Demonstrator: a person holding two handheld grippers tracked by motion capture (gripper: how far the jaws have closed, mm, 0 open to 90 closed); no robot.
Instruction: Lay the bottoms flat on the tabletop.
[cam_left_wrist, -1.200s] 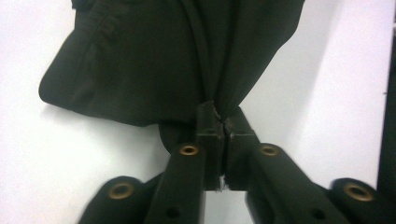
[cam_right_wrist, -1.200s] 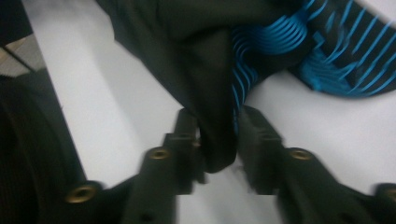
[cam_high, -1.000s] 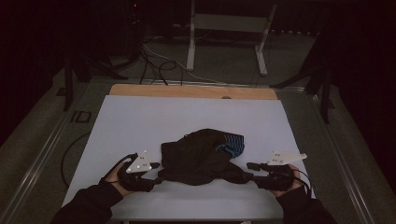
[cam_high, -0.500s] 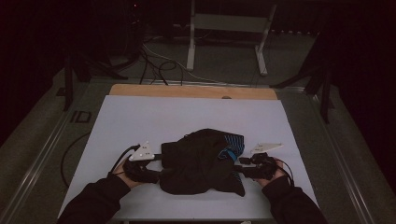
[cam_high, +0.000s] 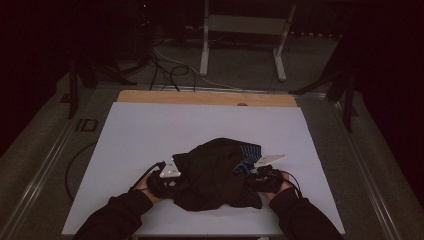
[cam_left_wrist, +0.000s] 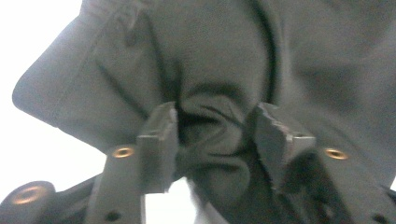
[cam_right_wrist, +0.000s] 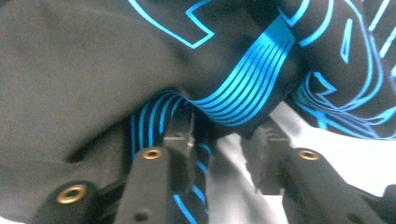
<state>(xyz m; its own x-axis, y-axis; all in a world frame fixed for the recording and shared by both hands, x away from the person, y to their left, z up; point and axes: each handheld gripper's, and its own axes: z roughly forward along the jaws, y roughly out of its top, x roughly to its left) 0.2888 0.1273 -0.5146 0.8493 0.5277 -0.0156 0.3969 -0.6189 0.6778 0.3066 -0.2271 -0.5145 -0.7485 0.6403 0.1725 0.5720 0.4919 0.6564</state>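
A crumpled black garment (cam_high: 215, 170) with a blue line print lies on the near half of the white table (cam_high: 150, 130). My left gripper (cam_high: 176, 184) is at the garment's left edge. In the left gripper view its jaws (cam_left_wrist: 215, 135) have just been closing, and a bunched fold of black cloth (cam_left_wrist: 210, 56) is squeezed between them. My right gripper (cam_high: 248, 181) is at the right edge, by the blue print. Its jaws (cam_right_wrist: 224, 135) have just been closing too. A blue-striped fold (cam_right_wrist: 243, 88) sits between their tips, with a light gap lower between the pads.
A wooden strip (cam_high: 200, 97) runs along the table's far edge. Beyond it, on the dark floor, stand a metal frame (cam_high: 240, 30) and loose cables (cam_high: 165, 65). Bare white surface lies to the far side, left and right of the garment.
Both hands moved inward from beside the garment and sank onto its left and right edges. The jaws of both grippers have closed in around folds of cloth.
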